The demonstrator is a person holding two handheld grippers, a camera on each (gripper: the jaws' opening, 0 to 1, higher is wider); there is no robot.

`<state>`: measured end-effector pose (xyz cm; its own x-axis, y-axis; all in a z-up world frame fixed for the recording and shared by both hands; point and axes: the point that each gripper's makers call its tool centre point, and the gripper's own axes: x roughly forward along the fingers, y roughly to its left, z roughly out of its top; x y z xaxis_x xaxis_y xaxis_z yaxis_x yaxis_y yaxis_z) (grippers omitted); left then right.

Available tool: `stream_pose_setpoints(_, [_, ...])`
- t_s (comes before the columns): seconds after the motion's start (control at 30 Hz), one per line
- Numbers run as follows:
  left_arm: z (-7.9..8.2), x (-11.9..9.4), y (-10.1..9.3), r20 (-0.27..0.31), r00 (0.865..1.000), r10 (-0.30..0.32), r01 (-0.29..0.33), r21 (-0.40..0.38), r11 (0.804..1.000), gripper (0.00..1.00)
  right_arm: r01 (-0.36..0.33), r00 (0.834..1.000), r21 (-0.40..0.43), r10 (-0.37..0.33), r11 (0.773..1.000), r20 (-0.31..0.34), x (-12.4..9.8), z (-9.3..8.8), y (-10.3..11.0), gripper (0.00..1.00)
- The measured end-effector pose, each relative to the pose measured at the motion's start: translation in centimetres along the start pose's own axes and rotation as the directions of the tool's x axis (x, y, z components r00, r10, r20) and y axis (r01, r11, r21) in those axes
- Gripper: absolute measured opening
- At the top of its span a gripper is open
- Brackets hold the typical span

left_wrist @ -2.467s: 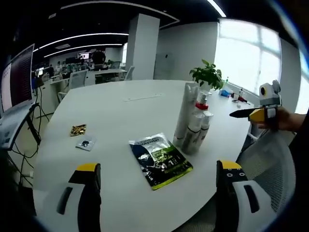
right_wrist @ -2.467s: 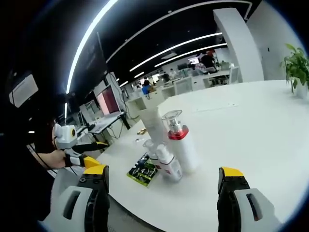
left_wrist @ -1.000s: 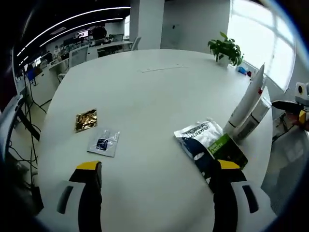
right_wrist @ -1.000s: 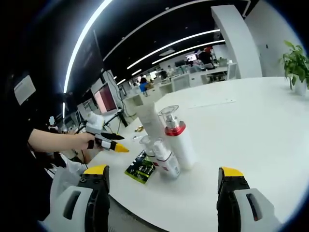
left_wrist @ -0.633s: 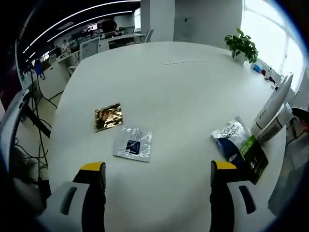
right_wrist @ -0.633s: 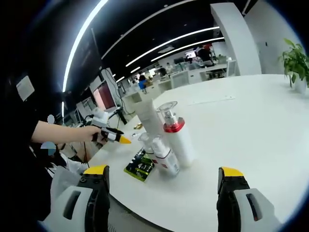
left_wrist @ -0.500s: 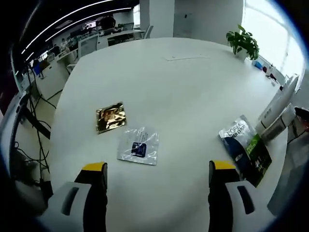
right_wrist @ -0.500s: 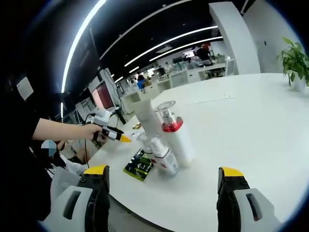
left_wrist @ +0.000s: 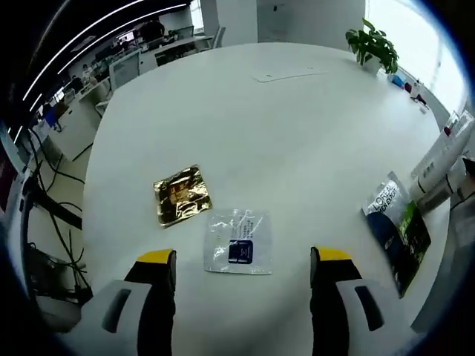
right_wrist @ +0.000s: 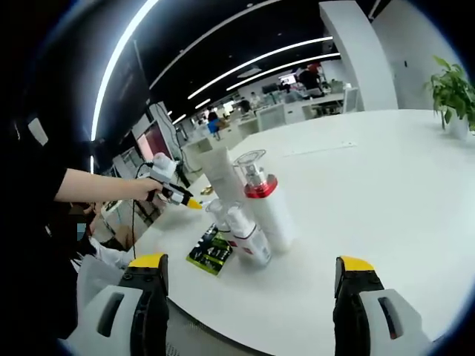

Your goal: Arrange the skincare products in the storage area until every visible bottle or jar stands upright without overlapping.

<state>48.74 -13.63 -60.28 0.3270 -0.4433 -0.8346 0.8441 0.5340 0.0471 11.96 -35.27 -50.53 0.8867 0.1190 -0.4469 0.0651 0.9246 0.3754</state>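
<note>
- Skincare bottles (right_wrist: 249, 215) stand in a tight upright cluster near the table edge; in the right gripper view they sit at 10 o'clock from centre: a tall white tube (right_wrist: 223, 174), a red-collared pump bottle (right_wrist: 266, 208) and two shorter bottles in front.
- Progress, judged: bottles look upright; whether they touch one another I cannot tell.
- Left to handle, judged: flat items lie on the white table (left_wrist: 297, 126): clear sachet (left_wrist: 239, 242), gold sachet (left_wrist: 181, 195), dark green pouch (left_wrist: 398, 230) at 3 o'clock beside the tubes.
- Left gripper (left_wrist: 241, 285): jaws wide, empty, straddling the clear sachet.
- Right gripper (right_wrist: 252, 293): jaws wide, empty, short of the cluster.
- Potted plant (left_wrist: 373, 46) at 1 o'clock, well apart.
</note>
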Motion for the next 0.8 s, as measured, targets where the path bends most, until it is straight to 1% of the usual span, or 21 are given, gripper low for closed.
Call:
stream_pose_setpoints(0.07, [0.2,0.3,0.1,-0.002,1.000,0.002,-0.002,-0.004,1.000,0.67,0.001,1.000,0.001,-0.001,1.000,-0.002,0.0,0.0,0.0,0.99])
stream_pose_setpoints(0.23, [0.7,1.3,0.5,-0.017,1.000,0.002,-0.002,0.014,1.000,0.63,0.003,1.000,-0.001,-0.003,1.000,-0.010,0.1,-0.2,-0.1,0.99])
stream_pose_setpoints(0.3, [0.1,1.3,0.4,-0.027,1.000,0.005,-0.005,0.009,1.000,0.60,0.005,1.000,0.003,-0.005,1.000,-0.009,0.1,-0.1,-0.1,0.99])
stream_pose_setpoints(0.4, [-0.1,1.8,0.3,-0.040,0.999,0.002,-0.001,0.006,1.000,0.59,0.009,1.000,0.012,-0.009,1.000,-0.005,0.0,-0.1,-0.3,0.99])
stream_pose_setpoints(0.5, [-0.2,1.9,0.4,-0.056,0.998,0.007,-0.006,0.025,1.000,0.58,0.010,1.000,0.009,-0.010,1.000,-0.009,0.1,-0.2,-0.3,0.98])
stream_pose_setpoints(0.57, [-0.1,2.1,0.7,-0.053,0.999,0.002,-0.001,0.017,1.000,0.58,0.010,1.000,0.007,-0.010,1.000,-0.011,0.1,-0.2,-0.3,0.98])
stream_pose_setpoints(0.67, [-0.1,2.2,0.5,-0.054,0.999,-0.006,0.007,0.004,1.000,0.56,0.012,1.000,0.009,-0.012,1.000,-0.012,0.1,-0.2,-0.3,0.98])
stream_pose_setpoints(0.7, [-0.2,2.2,0.4,-0.056,0.998,-0.018,0.017,-0.013,1.000,0.55,0.013,1.000,0.009,-0.013,1.000,-0.013,0.1,-0.2,-0.3,0.98])
stream_pose_setpoints(0.73, [-0.4,2.2,0.1,-0.058,0.997,-0.041,0.038,-0.049,0.998,0.55,0.012,1.000,0.009,-0.012,1.000,-0.013,0.1,-0.2,-0.3,0.98])
stream_pose_setpoints(0.77, [-0.3,2.2,0.8,-0.055,0.998,-0.005,0.003,-0.033,0.999,0.57,0.013,1.000,0.009,-0.012,1.000,-0.015,0.1,-0.3,-0.3,0.98])
stream_pose_setpoints(0.8, [-0.4,2.0,0.5,-0.054,0.998,-0.010,0.008,-0.034,0.999,0.57,0.013,1.000,0.007,-0.012,1.000,-0.017,0.1,-0.3,-0.3,0.98])
